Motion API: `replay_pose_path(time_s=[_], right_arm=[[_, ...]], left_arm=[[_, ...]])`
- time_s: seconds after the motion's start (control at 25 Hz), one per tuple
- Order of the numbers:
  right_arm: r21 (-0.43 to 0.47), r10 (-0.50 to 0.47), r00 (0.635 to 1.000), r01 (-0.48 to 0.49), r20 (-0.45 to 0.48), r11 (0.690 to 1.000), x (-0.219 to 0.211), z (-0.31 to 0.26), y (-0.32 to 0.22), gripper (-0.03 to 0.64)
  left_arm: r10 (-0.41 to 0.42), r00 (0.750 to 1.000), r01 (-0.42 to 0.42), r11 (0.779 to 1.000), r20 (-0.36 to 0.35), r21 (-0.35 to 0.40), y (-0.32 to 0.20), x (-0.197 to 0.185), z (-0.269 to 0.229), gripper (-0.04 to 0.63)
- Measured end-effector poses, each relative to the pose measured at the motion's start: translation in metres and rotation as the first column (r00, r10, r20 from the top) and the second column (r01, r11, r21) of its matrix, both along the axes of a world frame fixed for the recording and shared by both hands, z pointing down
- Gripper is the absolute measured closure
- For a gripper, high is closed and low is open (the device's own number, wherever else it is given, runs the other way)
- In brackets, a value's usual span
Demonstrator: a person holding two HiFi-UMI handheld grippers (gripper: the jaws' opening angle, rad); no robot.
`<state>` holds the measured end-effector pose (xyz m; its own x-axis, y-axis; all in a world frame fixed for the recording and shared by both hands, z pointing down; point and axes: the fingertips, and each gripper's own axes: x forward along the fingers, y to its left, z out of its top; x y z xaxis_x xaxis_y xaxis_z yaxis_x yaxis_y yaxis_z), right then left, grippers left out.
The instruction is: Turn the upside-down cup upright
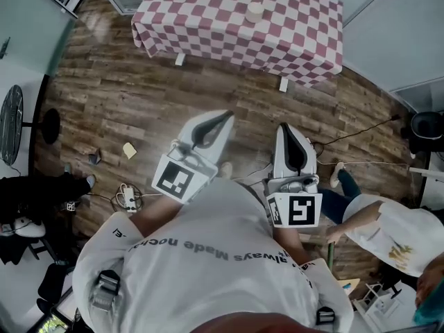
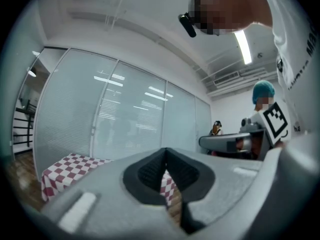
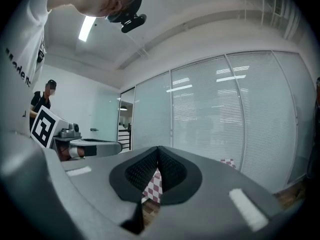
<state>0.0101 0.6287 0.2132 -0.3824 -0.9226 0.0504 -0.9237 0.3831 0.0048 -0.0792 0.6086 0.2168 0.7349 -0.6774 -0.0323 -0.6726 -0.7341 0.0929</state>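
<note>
A pale cup point(image 1: 255, 11) stands on the red-and-white checked table point(image 1: 208, 16) at the far end of the head view, well away from both grippers. My left gripper point(image 1: 223, 118) is held level above the wooden floor, shut with nothing in it. My right gripper point(image 1: 284, 129) is beside it, also level and shut on nothing. In the left gripper view the closed left gripper point(image 2: 165, 156) points toward the checked table point(image 2: 70, 166). In the right gripper view the closed right gripper point(image 3: 158, 154) shows a strip of the checked table point(image 3: 155, 186) below the pads.
Wooden floor point(image 1: 139, 96) lies between me and the table. Cables and a power strip point(image 1: 127, 198) lie at the left, a black fan base point(image 1: 48, 125) further left. A second person point(image 1: 388, 231) crouches at the right. Glass partitions point(image 2: 125, 119) stand behind the table.
</note>
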Motion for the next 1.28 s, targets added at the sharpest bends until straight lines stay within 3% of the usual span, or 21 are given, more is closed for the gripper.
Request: replay_pose_path(time_s=[0.32,0.68,0.96,1.28], right_arm=[[-0.018,-0.039,0.999,0.039,-0.001,0.999,-0.008,0.007,-0.048,0.615],[-0.018,-0.058,0.998,0.057,-0.027,0.998,-0.050,0.003,-0.152,0.616],[-0.017,-0.027,0.999,0.026,-0.046,1.000,-0.086,0.001,-0.232,0.615],[-0.034,0.032,0.998,-0.034,-0.059,0.999,-0.099,0.008,-0.277,0.615]], left_arm=[[-0.015,1.000,0.015,1.000,0.019,-0.004,-0.044,-0.004,0.011,0.592],[-0.028,1.000,0.028,0.999,-0.005,-0.022,-0.146,-0.043,0.007,0.592],[0.004,1.000,-0.004,1.000,-0.013,-0.010,-0.227,-0.079,0.001,0.592],[0.049,0.999,-0.049,0.999,-0.015,-0.013,-0.282,-0.093,0.007,0.592]])
